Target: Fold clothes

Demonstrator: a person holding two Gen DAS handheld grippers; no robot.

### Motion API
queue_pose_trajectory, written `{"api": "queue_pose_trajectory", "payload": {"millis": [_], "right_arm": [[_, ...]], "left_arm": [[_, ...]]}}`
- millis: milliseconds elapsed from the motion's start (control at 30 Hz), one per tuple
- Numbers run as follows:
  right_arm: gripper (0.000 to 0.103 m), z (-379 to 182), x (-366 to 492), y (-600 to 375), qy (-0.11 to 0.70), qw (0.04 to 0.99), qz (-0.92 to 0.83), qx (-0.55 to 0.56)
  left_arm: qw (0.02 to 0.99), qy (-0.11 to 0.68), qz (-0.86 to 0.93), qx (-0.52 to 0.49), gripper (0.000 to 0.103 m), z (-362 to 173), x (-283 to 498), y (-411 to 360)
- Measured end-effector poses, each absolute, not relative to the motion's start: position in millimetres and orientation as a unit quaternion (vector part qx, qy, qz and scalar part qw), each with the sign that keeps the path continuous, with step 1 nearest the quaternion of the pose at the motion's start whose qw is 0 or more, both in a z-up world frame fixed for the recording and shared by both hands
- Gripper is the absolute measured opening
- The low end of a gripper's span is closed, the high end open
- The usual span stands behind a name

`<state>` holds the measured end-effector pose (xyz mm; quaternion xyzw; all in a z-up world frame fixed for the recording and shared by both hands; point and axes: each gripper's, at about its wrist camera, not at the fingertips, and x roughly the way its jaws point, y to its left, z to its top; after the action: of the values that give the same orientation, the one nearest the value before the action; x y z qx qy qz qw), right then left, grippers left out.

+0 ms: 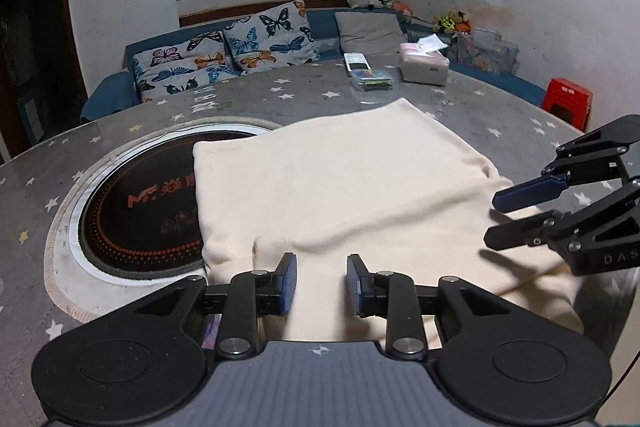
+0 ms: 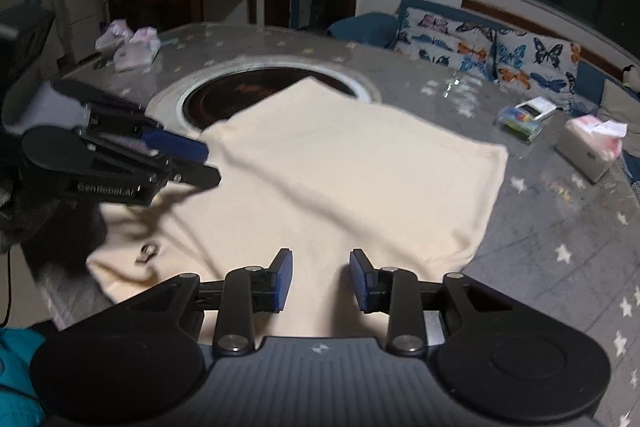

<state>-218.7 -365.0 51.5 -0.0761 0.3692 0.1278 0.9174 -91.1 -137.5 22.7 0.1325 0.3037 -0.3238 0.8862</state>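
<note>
Dim living room at night, with a blue sofa carrying butterfly cushions (image 1: pixel 224 59) along the far wall. My counter (image 1: pixel 280 95) is round, covered in grey cloth printed with stars, and has a dark round cooktop (image 1: pixel 136 203) set into it. A cream garment (image 1: pixel 340 187) lies spread flat on the counter, one corner overlapping the cooktop. From my left gripper (image 1: pixel 321 279) the garment lies straight ahead at twelve o'clock, its near hem just under the fingertips; the jaws stand open and hold nothing. My right gripper (image 2: pixel 321 277) hovers over the near hem further right, jaws likewise parted and empty; in its view the left gripper sits at nine o'clock. The garment's long axis runs from the near edge away toward the sofa, and looks doubled at the far half, though I cannot tell how many layers. Both grippers are about equally near the hem. A tissue box (image 1: pixel 424 67) sits at one o'clock.
</note>
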Motion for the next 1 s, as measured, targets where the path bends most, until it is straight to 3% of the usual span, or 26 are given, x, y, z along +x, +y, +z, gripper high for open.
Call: {"api": "queue_pose_trajectory", "payload": {"millis": [200, 233, 267, 300, 467, 900, 933, 1000], "right_arm": [[0.033, 55, -232, -360, 0.365, 0.918, 0.128, -0.092], [0.034, 57, -235, -360, 0.364, 0.918, 0.128, -0.094], [0.037, 59, -237, -361, 0.364, 0.917, 0.129, -0.096], [0.037, 60, -240, -361, 0.363, 0.917, 0.129, -0.099], [0.041, 70, -253, -364, 0.361, 0.916, 0.132, -0.111], [0.046, 71, -283, -360, 0.373, 0.899, 0.153, -0.170], [0.047, 70, -285, -359, 0.374, 0.897, 0.155, -0.177], [0.055, 68, -288, -355, 0.376, 0.892, 0.161, -0.193]], "left_arm": [[0.880, 0.289, -0.343, 0.156, 0.032, 29, -117, -123], [0.878, 0.283, -0.350, 0.163, 0.036, 31, -124, -119], [0.875, 0.278, -0.358, 0.170, 0.048, 33, -131, -114], [0.872, 0.272, -0.366, 0.178, 0.053, 34, -138, -110], [0.848, 0.258, -0.410, 0.217, 0.055, 32, -171, -97], [0.824, 0.209, -0.444, 0.281, 0.053, 9, -187, -108], [0.823, 0.208, -0.448, 0.281, 0.050, 8, -186, -110], [0.821, 0.207, -0.453, 0.280, 0.031, 7, -184, -114]]}}
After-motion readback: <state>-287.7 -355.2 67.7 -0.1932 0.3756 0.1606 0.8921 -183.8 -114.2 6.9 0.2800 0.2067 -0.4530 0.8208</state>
